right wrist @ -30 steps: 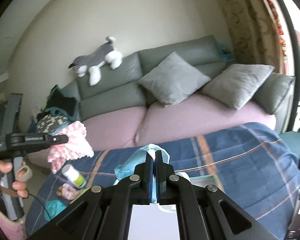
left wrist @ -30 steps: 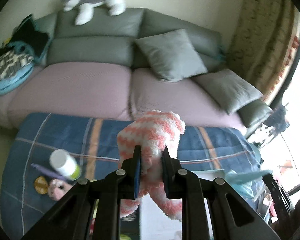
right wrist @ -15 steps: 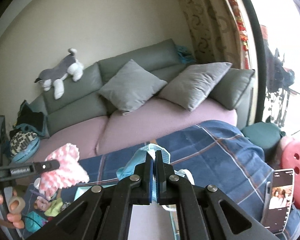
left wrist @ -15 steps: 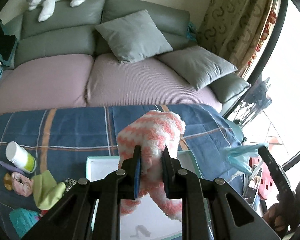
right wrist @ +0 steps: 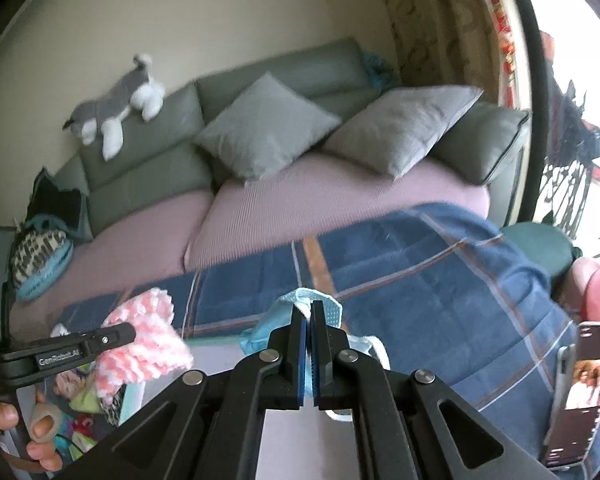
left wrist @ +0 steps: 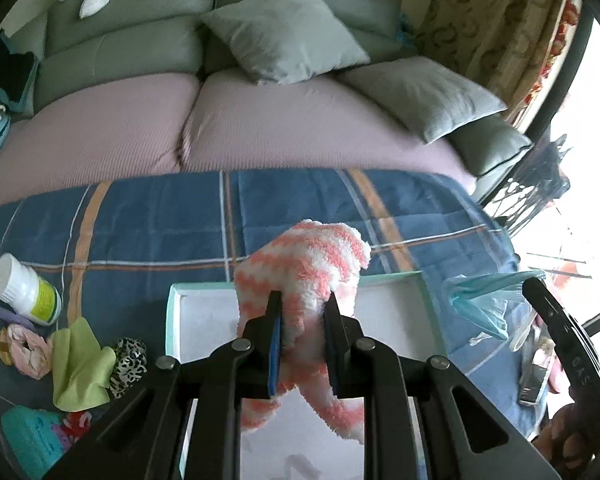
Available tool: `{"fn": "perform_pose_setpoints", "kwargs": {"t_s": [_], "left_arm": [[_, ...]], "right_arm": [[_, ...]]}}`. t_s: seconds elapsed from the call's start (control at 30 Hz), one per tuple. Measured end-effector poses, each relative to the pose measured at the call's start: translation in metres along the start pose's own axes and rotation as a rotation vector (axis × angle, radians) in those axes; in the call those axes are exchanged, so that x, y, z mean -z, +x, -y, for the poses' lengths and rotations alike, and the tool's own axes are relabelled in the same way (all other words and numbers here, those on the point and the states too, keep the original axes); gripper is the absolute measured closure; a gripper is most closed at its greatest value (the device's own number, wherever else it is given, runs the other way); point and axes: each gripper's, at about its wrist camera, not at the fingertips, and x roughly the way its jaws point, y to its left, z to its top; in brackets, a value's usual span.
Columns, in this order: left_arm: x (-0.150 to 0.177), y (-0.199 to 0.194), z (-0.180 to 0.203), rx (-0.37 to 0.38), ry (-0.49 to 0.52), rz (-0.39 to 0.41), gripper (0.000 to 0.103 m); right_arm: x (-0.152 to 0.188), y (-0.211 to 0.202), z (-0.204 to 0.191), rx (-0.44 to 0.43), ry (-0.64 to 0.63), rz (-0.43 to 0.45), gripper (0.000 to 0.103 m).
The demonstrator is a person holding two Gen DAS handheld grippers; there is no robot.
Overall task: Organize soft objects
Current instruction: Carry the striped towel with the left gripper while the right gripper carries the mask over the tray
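Note:
My left gripper (left wrist: pixel 302 312) is shut on a fluffy pink-and-white striped sock (left wrist: pixel 308 268) that hangs over the white tray with a mint rim (left wrist: pixel 174 308). The same sock (right wrist: pixel 140 344) shows at the left of the right wrist view, clamped in the left gripper. My right gripper (right wrist: pixel 308 320) is shut on a light blue face mask (right wrist: pixel 300 300); the mask (left wrist: pixel 480 296) also appears at the right edge of the left wrist view, held beside the tray.
On the blue plaid blanket (left wrist: pixel 140 220) left of the tray lie a white bottle (left wrist: pixel 24 290), a green cloth (left wrist: pixel 78 364), a leopard scrunchie (left wrist: pixel 130 360) and a pink scrunchie (left wrist: pixel 26 350). A phone (right wrist: pixel 580 392) lies at right. Behind stands a sofa with grey cushions (left wrist: pixel 284 32).
Both grippers have sunk toward the tray while keeping their loads. The left view has swung right, so the tray now fills its lower middle.

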Motion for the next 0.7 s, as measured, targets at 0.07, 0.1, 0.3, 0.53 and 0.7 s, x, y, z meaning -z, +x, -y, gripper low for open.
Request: {"fn": "perform_pose_setpoints", "kwargs": {"t_s": [0.07, 0.1, 0.3, 0.53, 0.7], "left_arm": [[0.006, 0.013, -0.005, -0.013, -0.015, -0.026, 0.084], [0.01, 0.021, -0.009, -0.016, -0.027, -0.048, 0.084], [0.029, 0.048, -0.019, -0.035, -0.061, -0.132, 0.084], [0.045, 0.054, -0.02, -0.041, -0.073, -0.174, 0.083], [0.049, 0.053, -0.019, -0.039, -0.082, -0.186, 0.077]], "right_arm": [[0.007, 0.018, -0.005, -0.001, -0.024, -0.062, 0.101], [0.011, 0.027, -0.008, -0.003, -0.041, -0.104, 0.101], [0.03, 0.054, -0.017, 0.036, -0.111, -0.271, 0.101], [0.036, 0.053, -0.017, 0.061, -0.158, -0.335, 0.1], [0.033, 0.05, -0.018, 0.075, -0.174, -0.341, 0.1]]}}
